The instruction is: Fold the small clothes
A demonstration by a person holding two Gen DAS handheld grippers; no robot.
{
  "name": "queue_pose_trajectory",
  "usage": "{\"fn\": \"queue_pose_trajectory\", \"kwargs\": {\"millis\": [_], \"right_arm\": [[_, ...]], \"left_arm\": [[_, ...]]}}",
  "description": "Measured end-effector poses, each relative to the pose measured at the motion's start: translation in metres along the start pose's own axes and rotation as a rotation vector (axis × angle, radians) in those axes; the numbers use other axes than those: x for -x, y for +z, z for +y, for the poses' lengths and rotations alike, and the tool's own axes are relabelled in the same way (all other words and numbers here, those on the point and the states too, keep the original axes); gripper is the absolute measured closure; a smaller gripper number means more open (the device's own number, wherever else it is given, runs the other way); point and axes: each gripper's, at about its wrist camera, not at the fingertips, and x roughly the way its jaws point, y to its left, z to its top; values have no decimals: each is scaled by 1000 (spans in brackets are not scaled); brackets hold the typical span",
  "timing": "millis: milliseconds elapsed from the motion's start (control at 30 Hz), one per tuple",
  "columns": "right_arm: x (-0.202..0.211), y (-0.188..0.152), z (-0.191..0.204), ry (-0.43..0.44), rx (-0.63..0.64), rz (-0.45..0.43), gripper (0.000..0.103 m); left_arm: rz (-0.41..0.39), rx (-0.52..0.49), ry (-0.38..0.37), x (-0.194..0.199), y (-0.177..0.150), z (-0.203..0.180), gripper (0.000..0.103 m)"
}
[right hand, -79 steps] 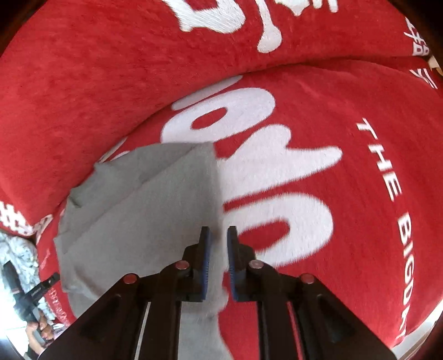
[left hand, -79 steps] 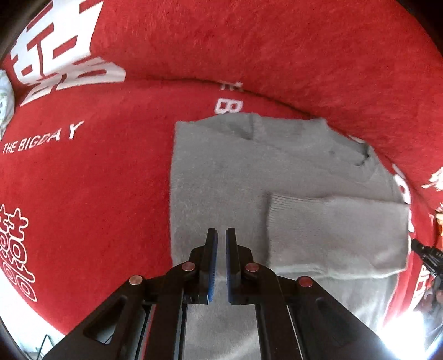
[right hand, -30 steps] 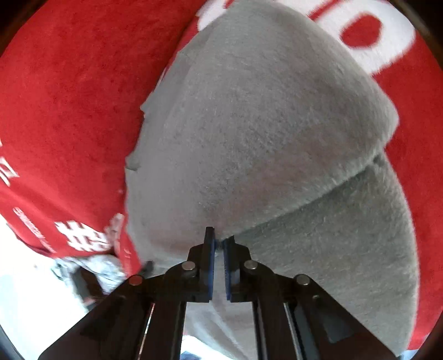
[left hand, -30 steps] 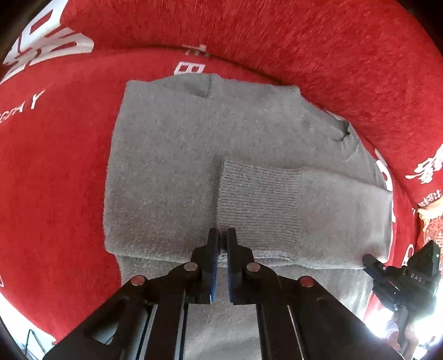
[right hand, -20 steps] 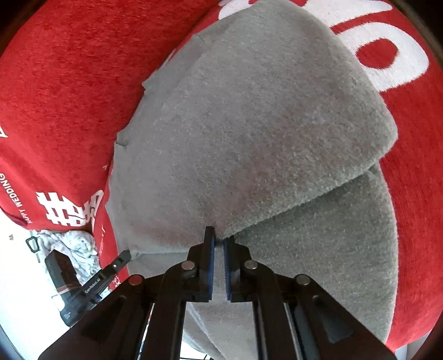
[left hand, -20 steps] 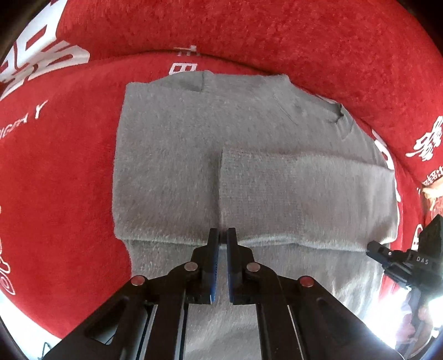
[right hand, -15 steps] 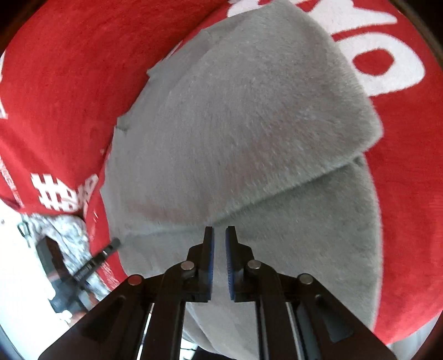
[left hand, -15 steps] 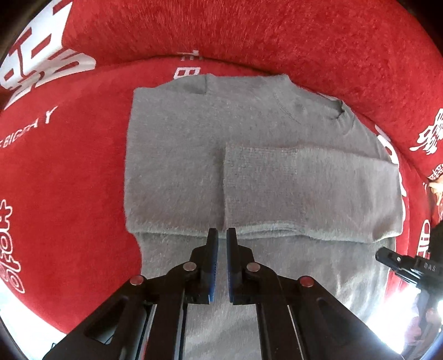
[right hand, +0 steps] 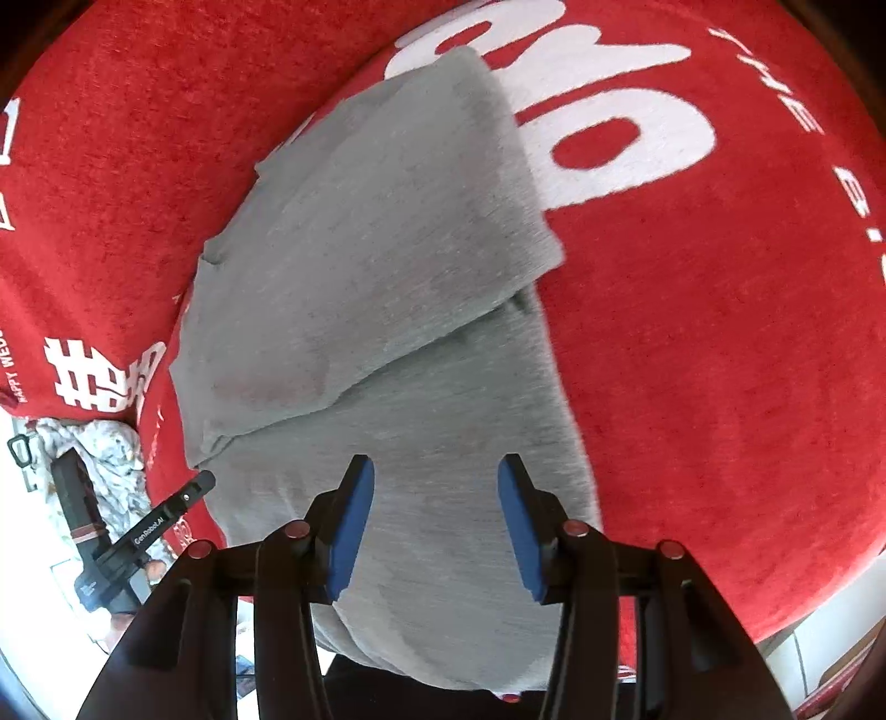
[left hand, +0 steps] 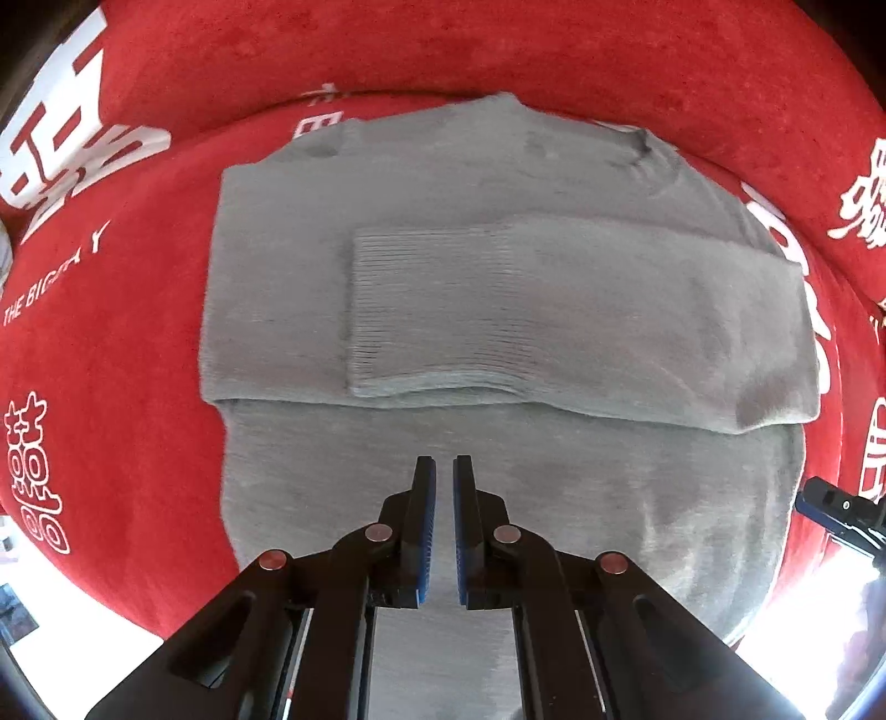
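Observation:
A grey knitted sweater (left hand: 498,310) lies on a red blanket. Its upper part is folded down, and one ribbed-cuff sleeve (left hand: 443,310) lies across it. My left gripper (left hand: 440,471) hovers shut and empty over the sweater's lower part, just short of the fold edge. In the right wrist view the sweater (right hand: 387,266) fills the middle. There my right gripper (right hand: 434,471) hangs above its lower half. Its jaws are opening, with nothing between the blue pads (right hand: 354,509). Each gripper shows at the edge of the other's view: the right gripper (left hand: 830,512) and the left gripper (right hand: 160,520).
The red blanket (left hand: 111,343) with white lettering covers the seat and rises at the back like a cushion (left hand: 498,50). A crumpled white patterned cloth (right hand: 105,448) lies beyond the blanket's left edge. A pale floor (right hand: 819,648) shows past the front edge.
The right jaws have gone from shut at the fold edge to wide apart. Both grippers have drawn back from the fold, which stays lying flat on the sweater.

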Motion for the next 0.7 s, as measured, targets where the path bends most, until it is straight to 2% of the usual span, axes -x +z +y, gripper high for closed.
{"fn": "queue_pose_trajectory", "kwargs": {"millis": [67, 100, 133, 167, 200, 233, 467, 567, 700], "right_arm": [[3, 0, -1, 1, 12, 5, 45], [4, 0, -2, 0, 21, 9, 45], [5, 0, -2, -1, 30, 14, 45], [6, 0, -2, -3, 39, 17, 44], [7, 0, -1, -3, 47, 19, 43], [8, 0, -1, -1, 57, 21, 43], [13, -2, -4, 6, 99, 46, 43], [16, -3, -6, 17, 117, 53, 28], [16, -4, -9, 22, 135, 67, 28]], "left_arm": [[1, 2, -4, 2, -2, -9, 96], [4, 4, -10, 1, -2, -12, 85], [10, 7, -21, 1, -4, -16, 65], [12, 14, -20, 2, -5, -19, 10], [-11, 23, 4, 6, -7, -22, 1], [-38, 12, 20, 11, -8, -27, 1], [-22, 16, 64, 14, -10, -45, 1], [-17, 32, 86, 15, -16, -48, 1], [4, 52, 115, 11, -28, -47, 1]]}}
